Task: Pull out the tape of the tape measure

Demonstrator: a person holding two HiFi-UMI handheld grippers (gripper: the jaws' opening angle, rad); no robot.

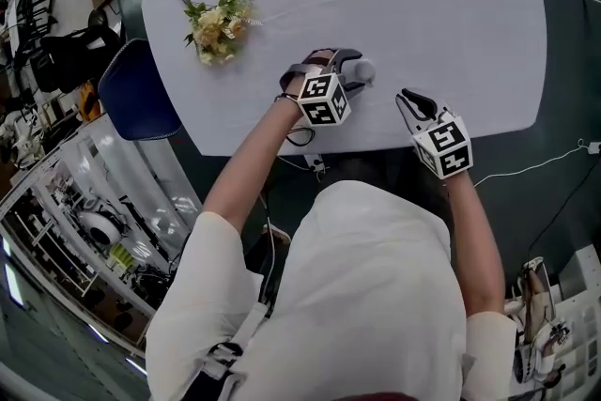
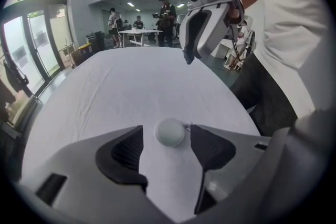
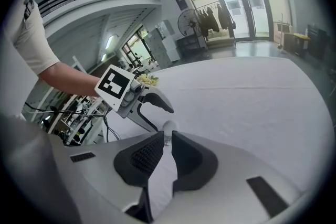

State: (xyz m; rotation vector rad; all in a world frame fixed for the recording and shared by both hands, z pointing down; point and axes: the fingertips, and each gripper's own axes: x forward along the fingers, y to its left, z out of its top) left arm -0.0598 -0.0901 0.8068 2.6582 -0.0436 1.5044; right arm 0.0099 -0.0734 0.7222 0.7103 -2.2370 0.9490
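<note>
The tape measure [image 1: 362, 70] is a small, round, pale case lying on the white table [image 1: 423, 5]. My left gripper [image 1: 355, 70] is open and straddles it. In the left gripper view the case [image 2: 169, 132] sits between the fingertips, close to the right one, with a gap on the left and a tiny tab at its right side. My right gripper [image 1: 411, 99] hovers to the right of the case, pointing at it. In the right gripper view its jaws [image 3: 164, 134] stand a narrow slit apart with nothing gripped, the case [image 3: 169, 126] just beyond them. No tape shows outside the case.
A small bunch of flowers [image 1: 221, 25] lies at the table's far left. A blue chair [image 1: 136, 91] stands by the left edge. The near table edge runs just under both grippers. People stand by another table [image 2: 139, 33] far behind.
</note>
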